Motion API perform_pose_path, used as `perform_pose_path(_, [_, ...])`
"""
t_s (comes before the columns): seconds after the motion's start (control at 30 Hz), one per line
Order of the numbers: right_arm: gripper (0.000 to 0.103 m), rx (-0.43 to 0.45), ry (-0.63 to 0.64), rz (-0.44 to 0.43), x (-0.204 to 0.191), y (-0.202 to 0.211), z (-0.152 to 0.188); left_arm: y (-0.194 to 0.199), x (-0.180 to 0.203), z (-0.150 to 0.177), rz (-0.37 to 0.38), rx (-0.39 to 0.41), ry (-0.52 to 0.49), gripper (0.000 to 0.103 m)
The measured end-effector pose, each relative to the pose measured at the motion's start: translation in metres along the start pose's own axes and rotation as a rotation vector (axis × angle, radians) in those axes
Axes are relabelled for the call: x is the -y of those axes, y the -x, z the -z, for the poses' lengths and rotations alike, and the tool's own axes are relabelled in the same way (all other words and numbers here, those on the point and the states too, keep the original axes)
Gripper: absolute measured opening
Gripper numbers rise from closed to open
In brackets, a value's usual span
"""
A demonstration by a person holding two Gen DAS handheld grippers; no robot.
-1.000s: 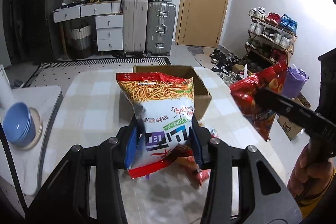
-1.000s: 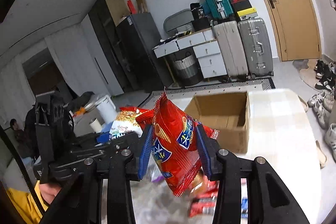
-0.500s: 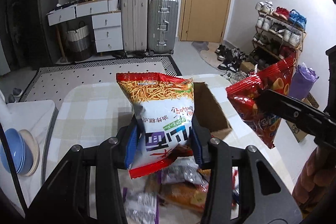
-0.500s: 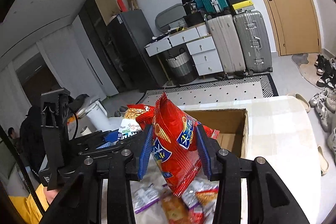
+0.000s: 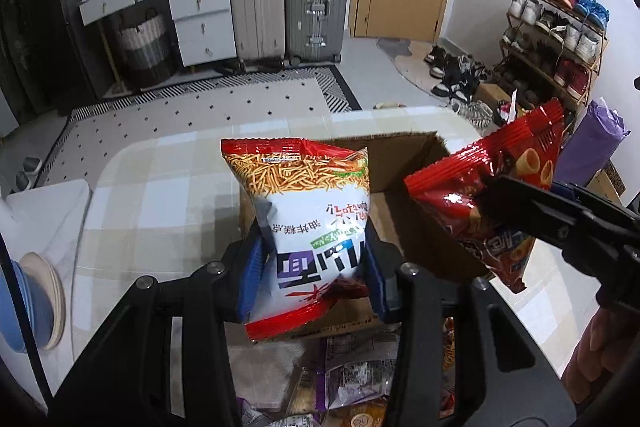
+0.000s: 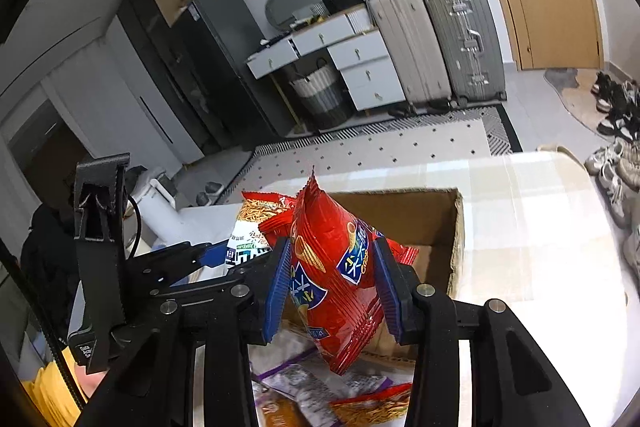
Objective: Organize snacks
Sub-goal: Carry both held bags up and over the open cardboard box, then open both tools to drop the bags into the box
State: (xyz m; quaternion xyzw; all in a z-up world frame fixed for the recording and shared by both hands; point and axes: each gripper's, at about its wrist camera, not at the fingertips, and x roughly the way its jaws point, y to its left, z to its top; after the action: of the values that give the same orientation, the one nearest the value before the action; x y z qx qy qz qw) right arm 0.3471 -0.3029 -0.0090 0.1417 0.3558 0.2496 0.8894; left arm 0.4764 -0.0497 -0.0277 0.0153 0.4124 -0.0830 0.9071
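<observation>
So I've got two bags up in the air at once: my left gripper (image 5: 312, 263) is clamped on the white noodle-stick bag (image 5: 312, 227), blue pads pinching its lower half, and my right gripper (image 6: 332, 291) is squeezed around the red cone-snack bag (image 6: 332, 279), which hangs with its crimped bottom seam dangling below the pads. Both are hovering right at the near edge of the open cardboard box (image 6: 456, 227), which sits on the checked tablecloth (image 6: 540, 247). From here I'd push each bag further over the opening before letting go, one at a time, so they don't snag on the near wall or bump each other. These are puffy, slick foil pillows, so a light squeeze is plenty; too hard and the contents crunch. The box is plain corrugated, flaps up, looks empty inside. More loose packets (image 5: 352, 379) lie below, just in front of the box.
</observation>
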Motion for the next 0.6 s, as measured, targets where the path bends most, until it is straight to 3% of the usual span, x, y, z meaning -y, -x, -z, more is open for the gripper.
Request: perform_pose_path(0.6, [0.041, -0.081, -0.037, 0.074, 0.023, -0.042, -0.002, -0.104, -0.001, -0.016, 0.041, -0.080, 0.011, 0.041])
